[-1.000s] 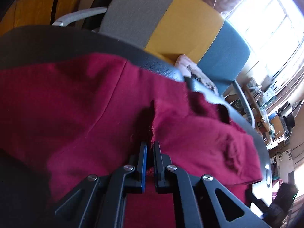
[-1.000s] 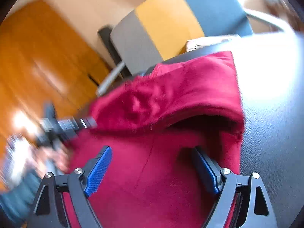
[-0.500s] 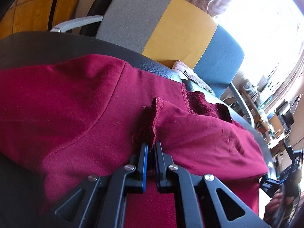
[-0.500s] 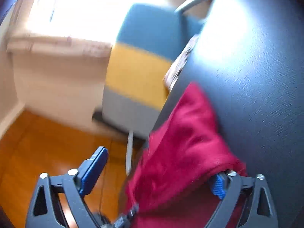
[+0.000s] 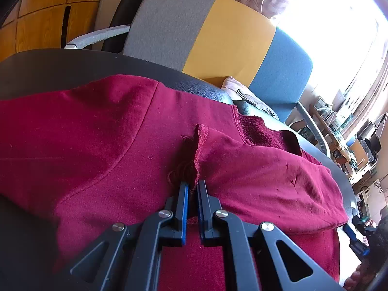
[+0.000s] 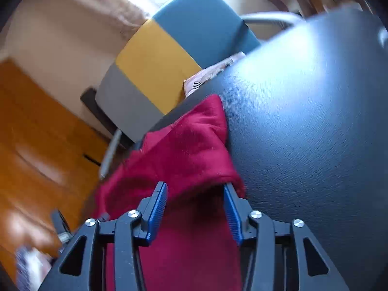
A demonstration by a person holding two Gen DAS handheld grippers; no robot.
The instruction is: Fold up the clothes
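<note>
We log: left gripper (image 5: 191,184) clamped on one crimson garment (image 5: 97,140); right gripper (image 6: 195,189) closing, a fold between its jaws; garment on one dark leatherette table (image 6: 303,121); one tricolour chair (image 5: 218,31); wooden floor (image 6: 36,133).

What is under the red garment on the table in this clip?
The red garment lies on a dark, textured table, whose bare surface shows along the cloth's far and right edges. Whatever lies beneath the cloth's middle is covered, so nothing else can be confirmed there.
</note>
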